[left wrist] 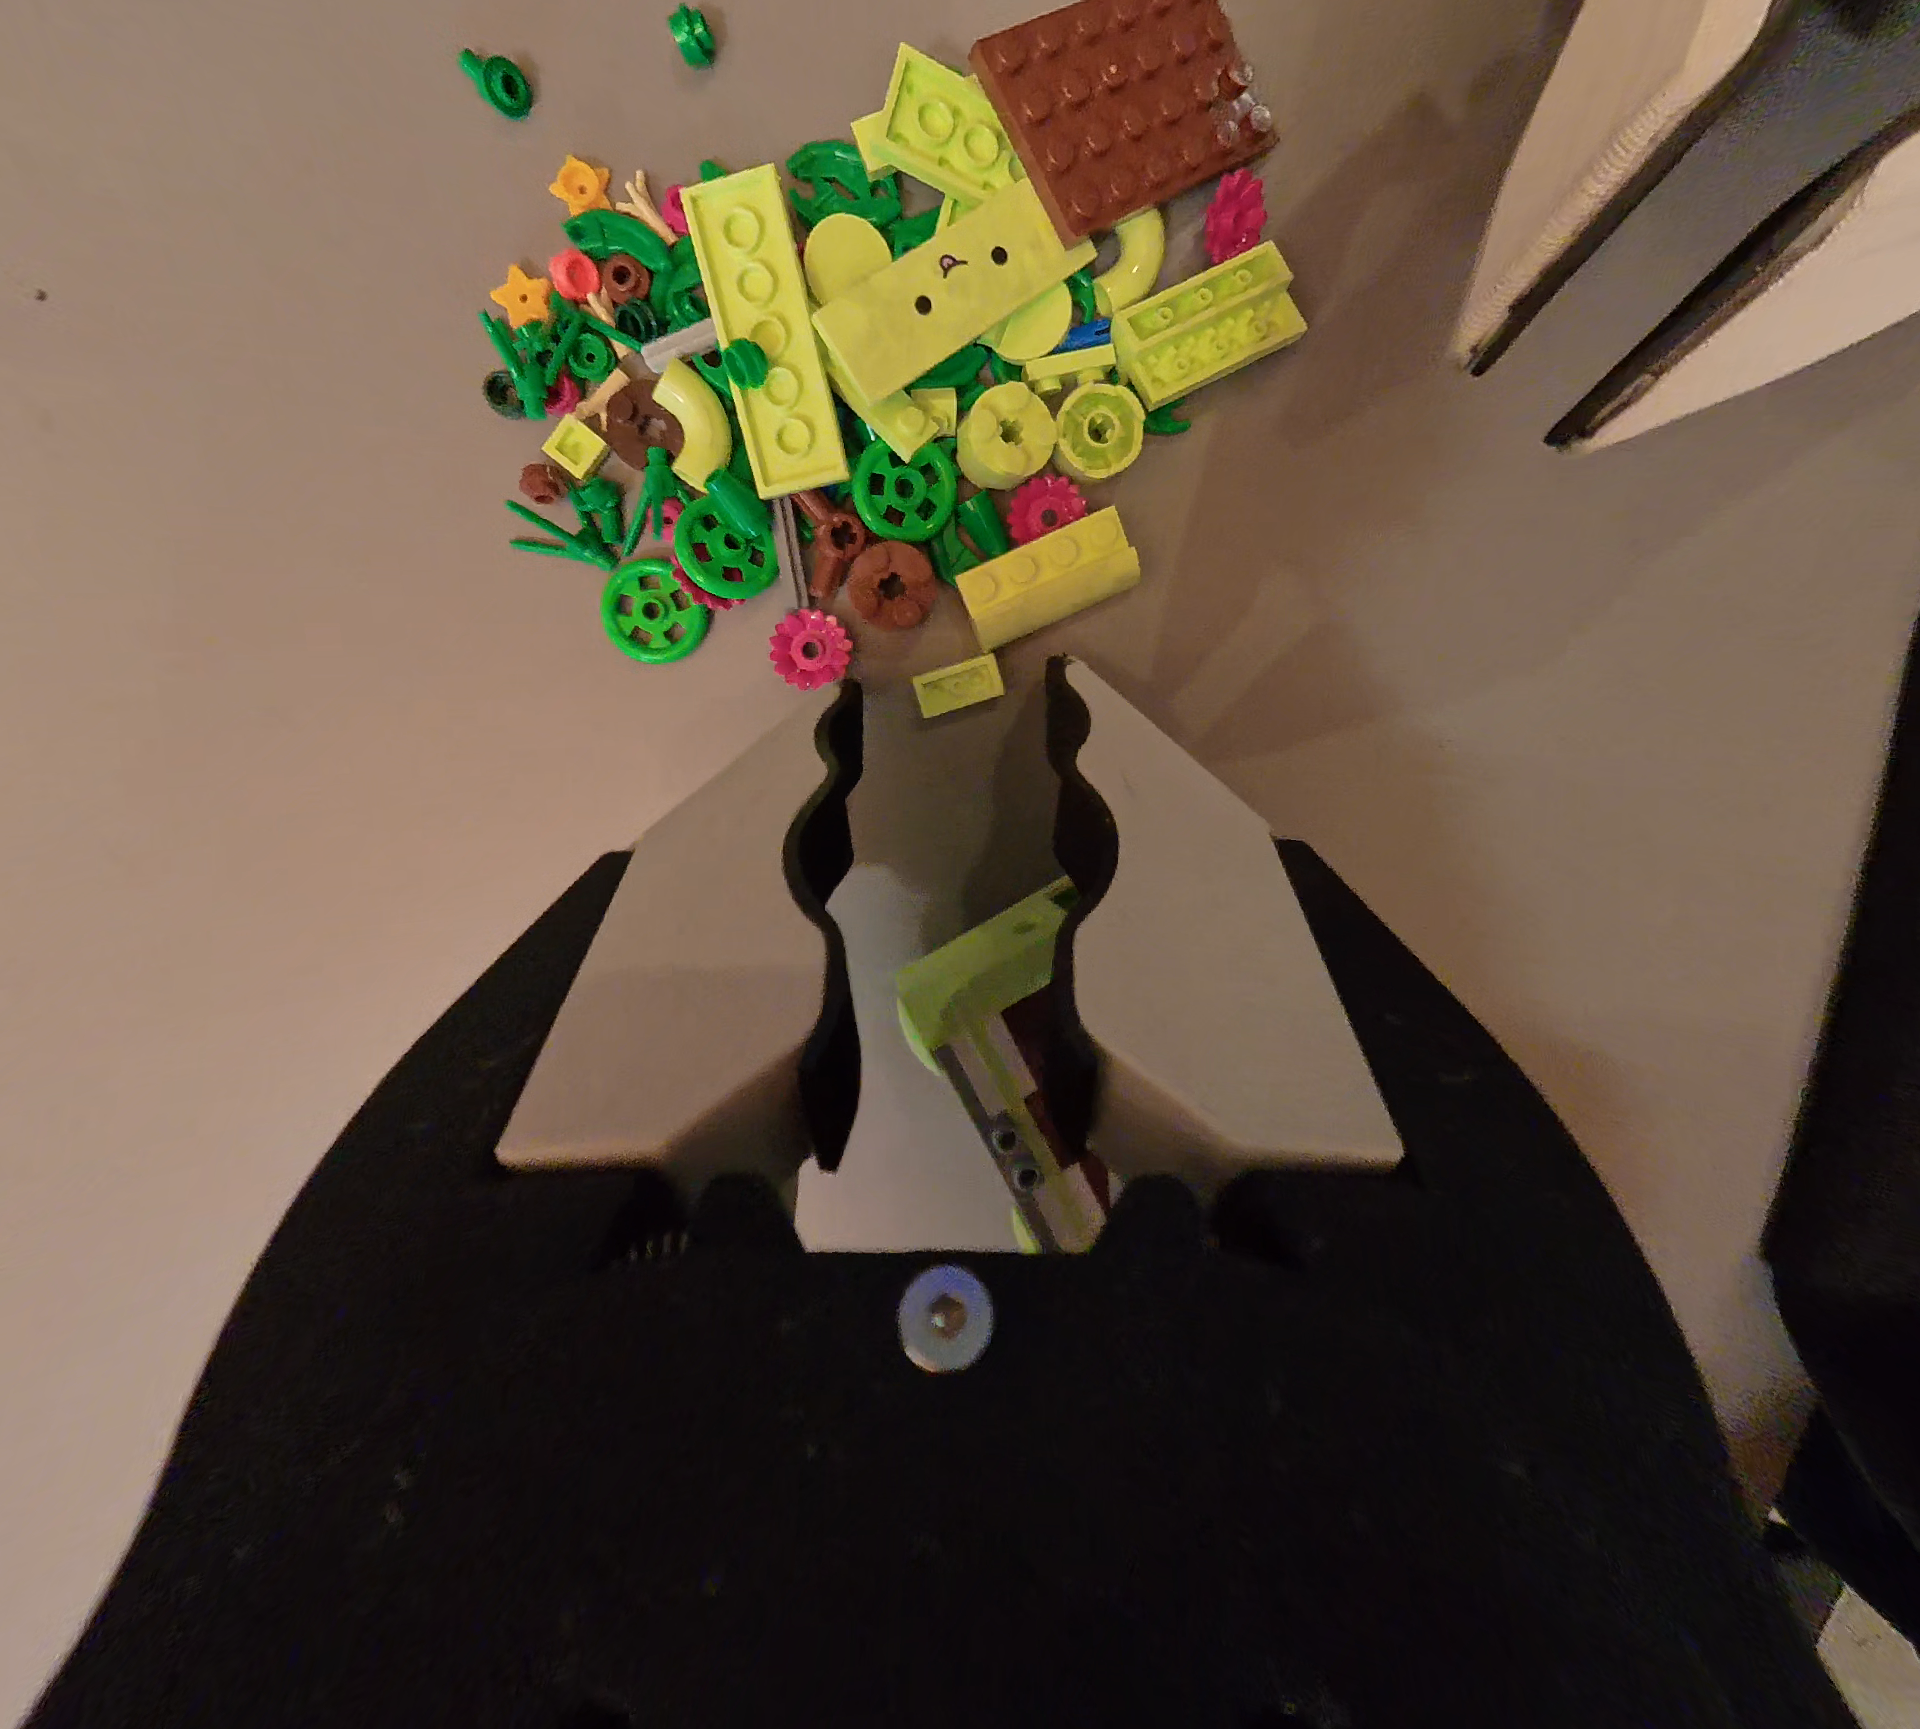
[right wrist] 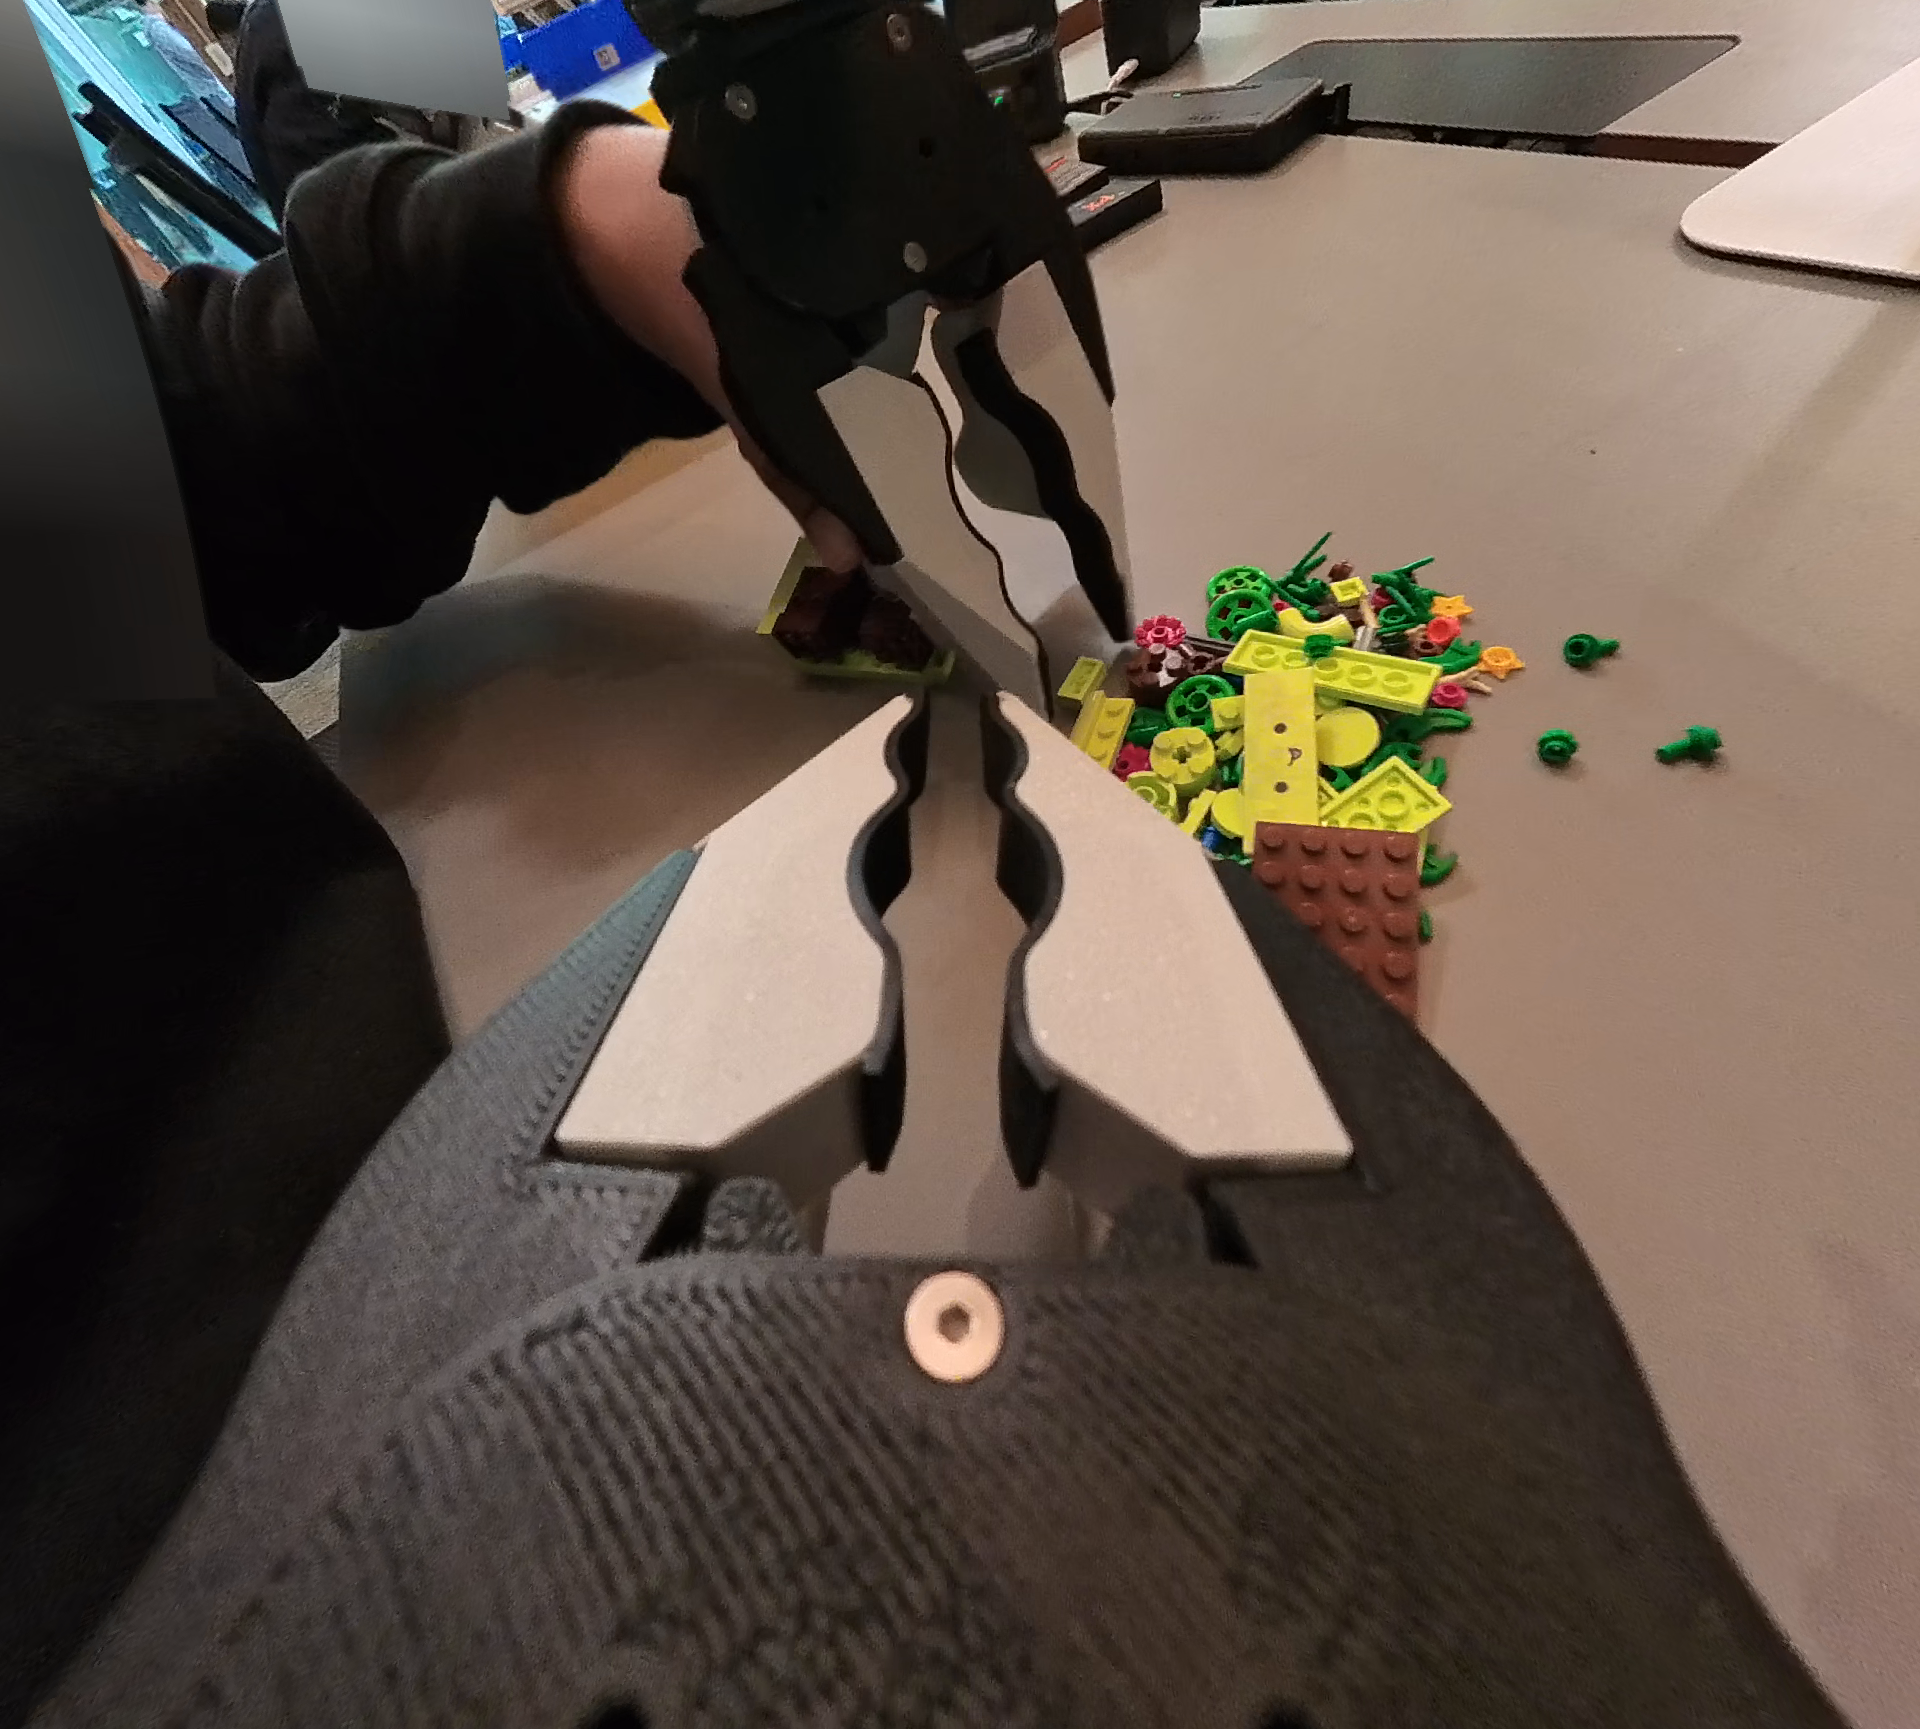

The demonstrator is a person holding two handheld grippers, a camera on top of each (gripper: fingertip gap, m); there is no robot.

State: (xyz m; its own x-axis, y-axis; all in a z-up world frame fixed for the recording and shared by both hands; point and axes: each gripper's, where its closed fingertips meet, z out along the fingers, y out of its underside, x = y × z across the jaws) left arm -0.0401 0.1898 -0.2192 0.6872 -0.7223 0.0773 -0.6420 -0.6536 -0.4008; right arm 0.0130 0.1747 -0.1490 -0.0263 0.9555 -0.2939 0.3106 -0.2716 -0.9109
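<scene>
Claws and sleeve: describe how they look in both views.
Each claw, left and right, has a black, ribbed plastic body with a silver bolt at its centre. Its two fingers are pale grey wedges that taper to points, with wavy black pads on their inner edges. In the right wrist view, the arm behind the left claw wears a black sleeve.

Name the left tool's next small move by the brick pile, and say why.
Probably ease the left tool forward a touch and close: its open tips sit just short of the small lime plate at the near edge of the brick pile, with nothing gripped between them.
</scene>
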